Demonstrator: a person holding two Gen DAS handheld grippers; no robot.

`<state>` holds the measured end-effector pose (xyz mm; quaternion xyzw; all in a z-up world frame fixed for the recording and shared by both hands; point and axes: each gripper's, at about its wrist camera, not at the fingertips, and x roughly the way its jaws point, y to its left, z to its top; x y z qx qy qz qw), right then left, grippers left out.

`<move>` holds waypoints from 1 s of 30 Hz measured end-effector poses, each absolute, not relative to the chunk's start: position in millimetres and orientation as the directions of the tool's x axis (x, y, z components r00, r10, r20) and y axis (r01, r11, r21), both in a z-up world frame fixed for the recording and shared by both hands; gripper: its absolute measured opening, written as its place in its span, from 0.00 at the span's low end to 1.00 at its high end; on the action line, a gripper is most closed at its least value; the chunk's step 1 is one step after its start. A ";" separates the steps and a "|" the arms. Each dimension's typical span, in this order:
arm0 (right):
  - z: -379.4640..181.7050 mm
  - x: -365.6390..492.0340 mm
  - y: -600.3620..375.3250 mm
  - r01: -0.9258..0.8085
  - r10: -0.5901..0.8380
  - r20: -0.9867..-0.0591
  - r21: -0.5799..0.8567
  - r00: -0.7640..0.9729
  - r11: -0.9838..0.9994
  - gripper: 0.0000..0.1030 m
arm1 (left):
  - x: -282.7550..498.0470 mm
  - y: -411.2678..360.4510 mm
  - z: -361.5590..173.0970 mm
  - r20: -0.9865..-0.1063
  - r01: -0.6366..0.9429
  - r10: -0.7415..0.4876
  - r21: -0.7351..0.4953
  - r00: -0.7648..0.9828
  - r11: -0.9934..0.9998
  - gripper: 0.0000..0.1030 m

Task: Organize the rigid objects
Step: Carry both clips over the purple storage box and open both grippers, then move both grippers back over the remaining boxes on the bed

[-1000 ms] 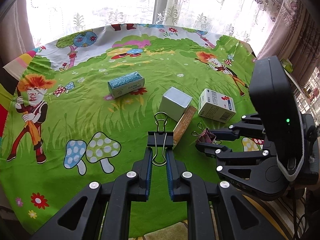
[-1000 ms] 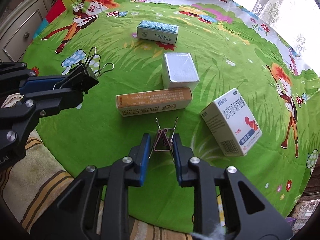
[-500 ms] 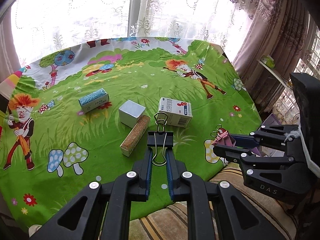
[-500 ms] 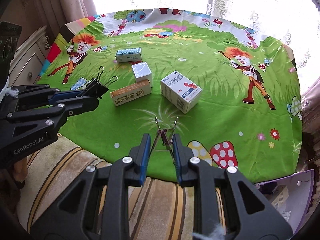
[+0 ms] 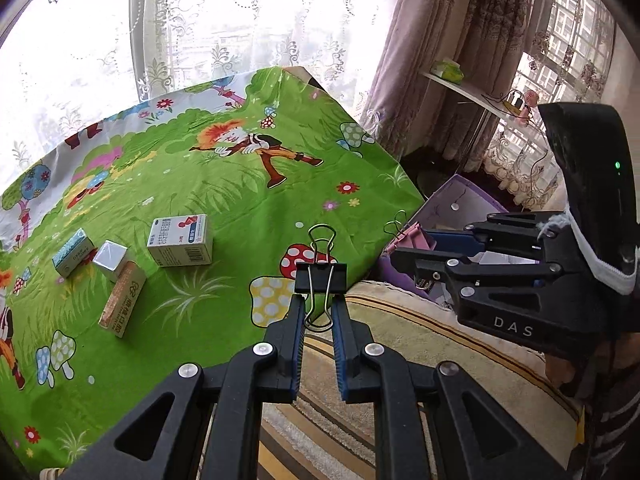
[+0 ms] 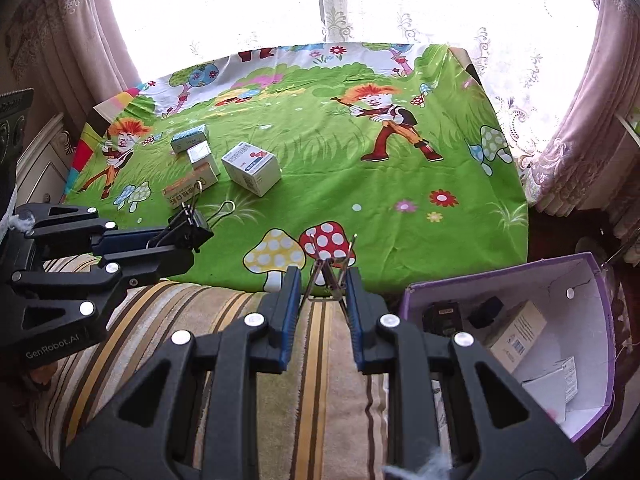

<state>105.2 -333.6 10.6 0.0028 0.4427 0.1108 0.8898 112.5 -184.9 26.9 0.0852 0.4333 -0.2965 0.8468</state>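
- both claws are clamped on clips: left gripper (image 5: 318, 312) pinches a black metal binder clip (image 5: 320, 276) by its wire handle, right gripper (image 6: 322, 286) squeezes a small pink binder clip (image 6: 330, 270), its handles poking up between the fingers.
- each clip hangs in the air just off the near edge of the green cartoon-print tablecloth (image 6: 360, 184), over a striped beige cushion (image 6: 224, 320).
- looks like the carry step; the open purple cardboard box (image 6: 592, 360), beside the cloth's near right corner, seems the likely drop spot.
- next move, i'd guess: bring the pink clip over the box's opening and let go, then the black one.
- inside the box already lie a few cartons and dark bits, so the landing room is partly taken.
- four small medicine cartons (image 6: 252, 168) sit clustered on the cloth's left side, well apart from the box.
- nothing stands between claws and box; the two grippers are close, so crossing paths could bump.
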 end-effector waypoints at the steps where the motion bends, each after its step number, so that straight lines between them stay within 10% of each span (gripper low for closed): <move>1: 10.2 102.4 -343.3 -0.176 0.188 -0.787 0.103 0.587 0.979 0.25 | 109.9 -193.3 26.2 -0.790 0.591 -0.428 -0.105 0.440 0.800 0.13; 26: 16.0 47.0 -506.2 0.215 -0.124 -0.764 0.020 0.633 0.976 0.27 | 89.0 -315.4 15.3 -0.812 0.702 -0.572 -0.343 0.112 0.625 0.25; 30: 18.0 44.7 -508.2 0.221 -0.118 -0.758 0.036 0.642 0.975 0.59 | 93.7 -306.7 19.1 -0.793 0.672 -0.592 -0.362 0.142 0.646 0.38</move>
